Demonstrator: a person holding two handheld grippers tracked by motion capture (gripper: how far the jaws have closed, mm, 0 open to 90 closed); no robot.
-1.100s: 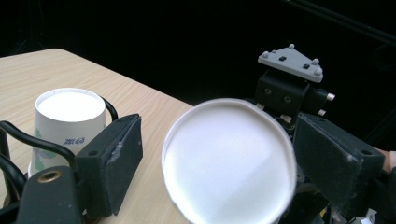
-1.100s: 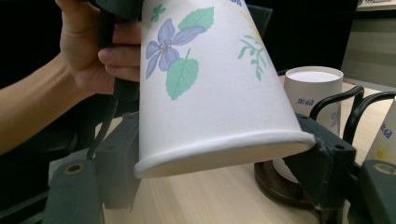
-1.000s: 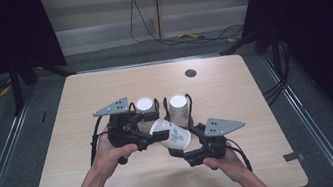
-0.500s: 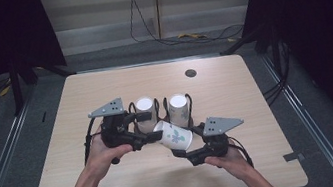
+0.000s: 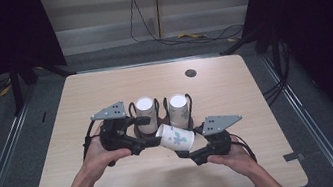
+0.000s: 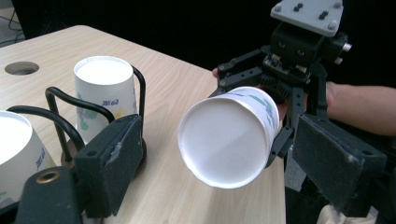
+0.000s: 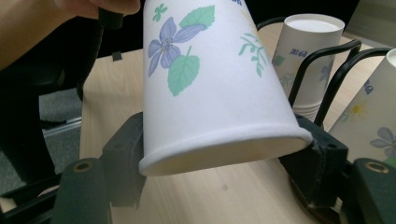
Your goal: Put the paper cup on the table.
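A white paper cup point(image 5: 176, 137) printed with flowers lies sideways above the table between my two grippers. My right gripper point(image 5: 190, 144) is shut on its rim end; the jaws have just been closing with the cup between them. In the right gripper view both pads point(image 7: 126, 158) press the rim of the cup point(image 7: 210, 93), which is squashed slightly oval. My left gripper point(image 5: 153, 131) stands open around the base end. In the left gripper view the cup point(image 6: 229, 135) has a gap to each of the gripper's point(image 6: 219, 144) pads point(image 6: 114, 154).
Two black wire holders point(image 5: 132, 110) stand at mid-table, each with an upside-down stack of paper cups point(image 5: 145, 108) point(image 5: 178, 107). They sit just behind the grippers. A round hole point(image 5: 190, 73) is in the tabletop at the back right.
The left gripper has shifted a little to the left. The cup has settled slightly lower and to the right, between the right gripper's jaws.
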